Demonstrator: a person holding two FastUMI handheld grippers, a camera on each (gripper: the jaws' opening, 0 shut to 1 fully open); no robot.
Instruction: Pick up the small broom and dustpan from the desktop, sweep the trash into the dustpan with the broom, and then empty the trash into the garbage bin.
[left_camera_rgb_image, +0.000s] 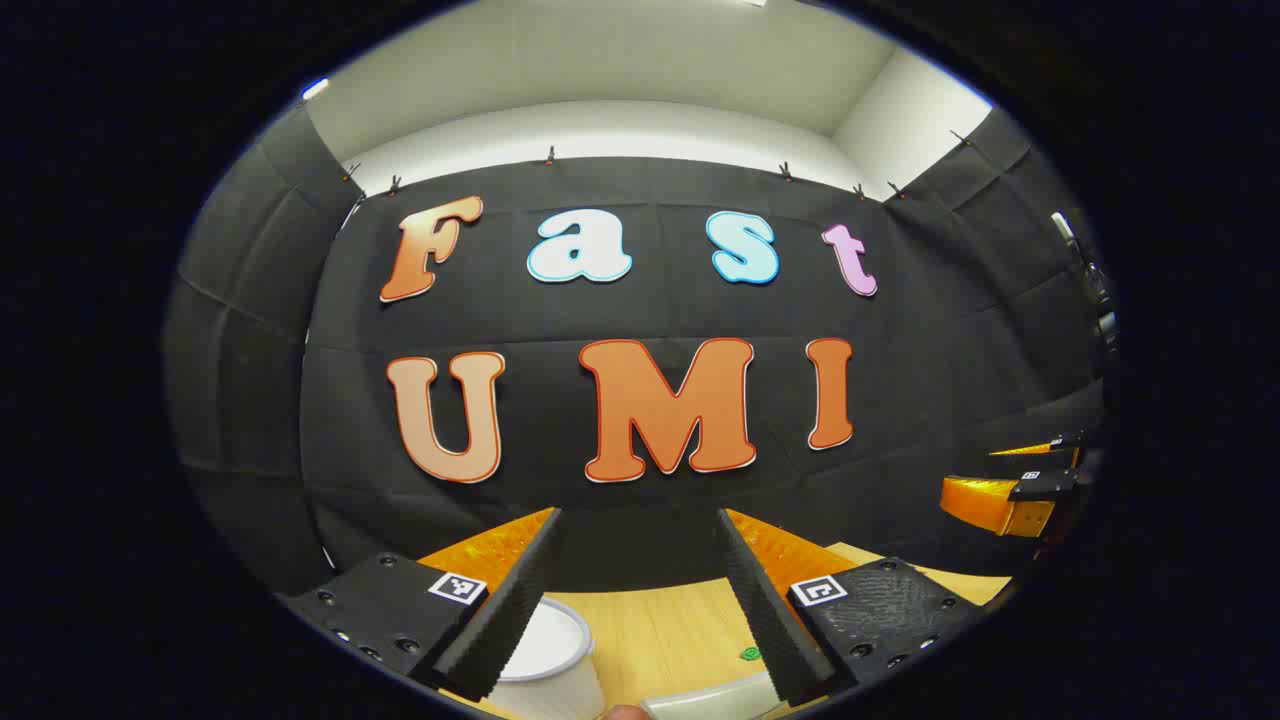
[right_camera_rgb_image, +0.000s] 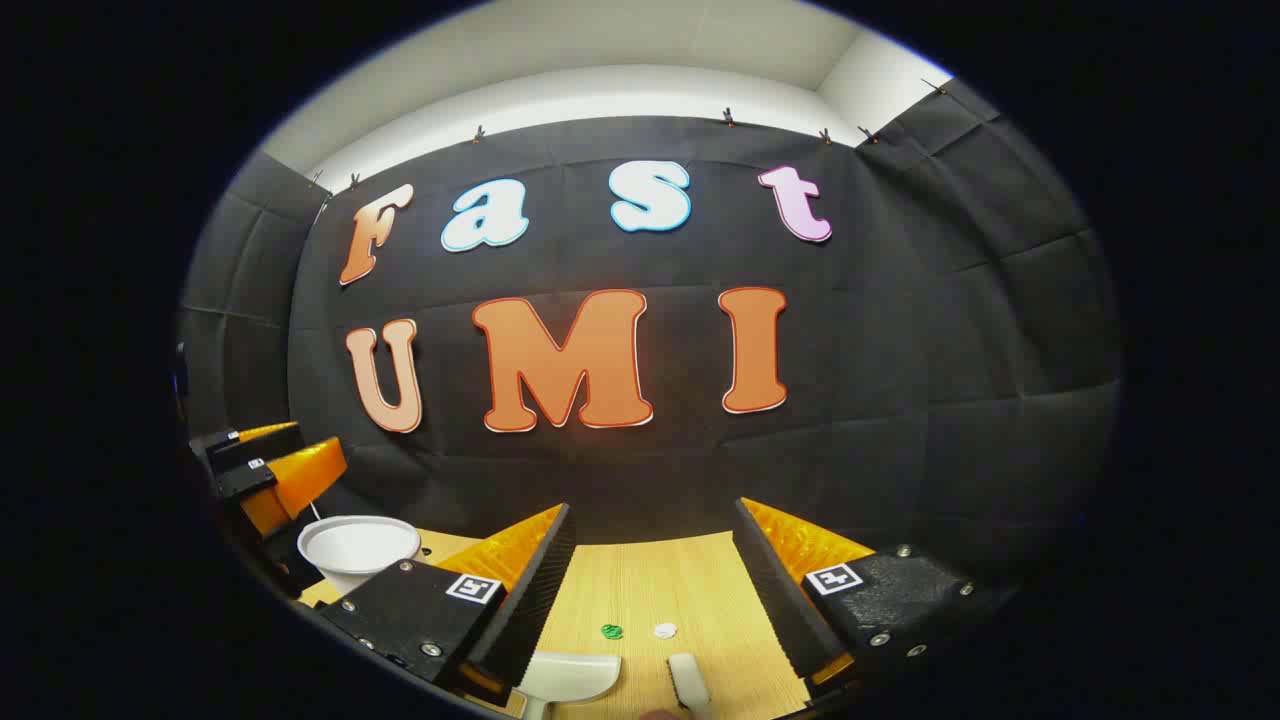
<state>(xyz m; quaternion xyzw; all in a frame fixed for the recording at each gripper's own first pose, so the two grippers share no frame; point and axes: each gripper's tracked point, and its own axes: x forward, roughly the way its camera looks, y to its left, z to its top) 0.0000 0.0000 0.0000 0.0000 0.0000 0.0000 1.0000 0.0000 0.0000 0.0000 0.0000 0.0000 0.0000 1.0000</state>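
Right gripper view: white dustpan (right_camera_rgb_image: 572, 678) beside small white broom (right_camera_rgb_image: 688, 684).

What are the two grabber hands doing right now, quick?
Left gripper: jaws open, holding nothing, above the desk.
Right gripper: jaws open, holding nothing; the dustpan and broom lie on the desk below it.

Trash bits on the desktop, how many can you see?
2: a green scrap and a white scrap side by side on the desktop, just beyond the dustpan and broom. More may be hidden.
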